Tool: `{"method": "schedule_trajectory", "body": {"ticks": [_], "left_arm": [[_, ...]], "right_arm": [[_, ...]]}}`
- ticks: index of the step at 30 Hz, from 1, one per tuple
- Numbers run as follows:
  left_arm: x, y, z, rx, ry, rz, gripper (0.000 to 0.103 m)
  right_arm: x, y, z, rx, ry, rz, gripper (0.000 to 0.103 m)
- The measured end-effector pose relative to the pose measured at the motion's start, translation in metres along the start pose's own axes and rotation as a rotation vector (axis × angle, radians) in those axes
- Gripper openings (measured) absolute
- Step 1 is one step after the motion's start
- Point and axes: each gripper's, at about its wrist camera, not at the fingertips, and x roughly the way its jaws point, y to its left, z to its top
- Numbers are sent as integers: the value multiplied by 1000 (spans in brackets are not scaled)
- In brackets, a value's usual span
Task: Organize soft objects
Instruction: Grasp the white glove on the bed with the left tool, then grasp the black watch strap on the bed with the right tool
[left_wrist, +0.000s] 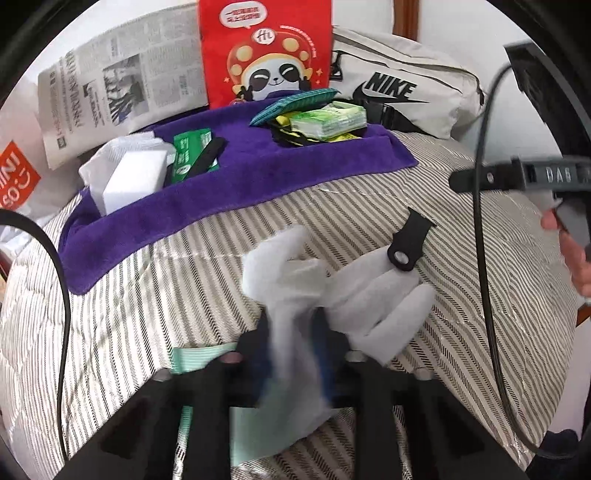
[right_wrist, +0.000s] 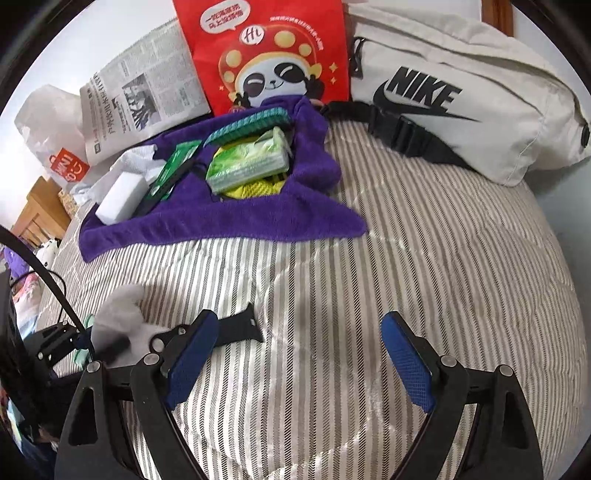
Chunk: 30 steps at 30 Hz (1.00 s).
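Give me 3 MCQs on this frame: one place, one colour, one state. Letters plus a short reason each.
1. Where does the black strap lie?
A. on the purple towel
B. on the striped bedding, beside the white glove
C. inside the Nike bag

2. What colour is the towel under the white sponge block?
A. purple
B. red
C. grey

3. How are the grippers?
A. both open
B. left shut on the glove, right open
C. both shut on the strap

Key: 1 B, the strap rests on the striped bedding next to the white glove. 2 A, the cloth is plainly purple. 3 B, the left gripper pinches glove fabric; the right gripper gapes over bare bedding.
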Motion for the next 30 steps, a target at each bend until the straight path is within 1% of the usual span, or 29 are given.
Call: {"method": "schedule_trajectory", "body": {"ticks": [1,2,4,6,7,11,14,17,20,22,25,27,28,30], "left_arm": [[-1,2,0,-5,3,-4,10],[-2,6,-1,-17,6,3,9],[-5,11,-2,-23,8,38,9],[-10,20,-5,-25,8,112,9],[-11,26,-7,-35,16,130,9],[-14,46,-13,-85,23,163,9],[-14,51,-14,-108,20,137,9],[-14,49,-14,-103,19,144,9],[-15,49,-16,-107,17,141,9],[-16,52,-17,-123,16,122,9],[-17,60,-17,-158,14,87,9],[-17,63,-18,-171,11,67,9],[-17,64,-19,-174,10,61,9],[-17,64,-19,-175,10,57,9]], "right_arm": [[2,2,-2,-4,4,6,89],[3,5,-3,-12,10,13,89],[6,12,-6,-37,16,22,89],[8,20,-9,-61,18,35,89],[8,24,-11,-69,20,43,89],[15,47,-18,-141,30,83,89],[21,73,-23,-242,32,103,89],[29,100,-27,-349,20,118,89],[37,121,-28,-452,1,104,89],[44,131,-26,-506,-3,104,89],[52,140,-24,-549,9,124,89],[60,145,-23,-571,14,120,89],[64,148,-23,-584,12,116,89],[64,150,-24,-588,-7,133,88]]}}
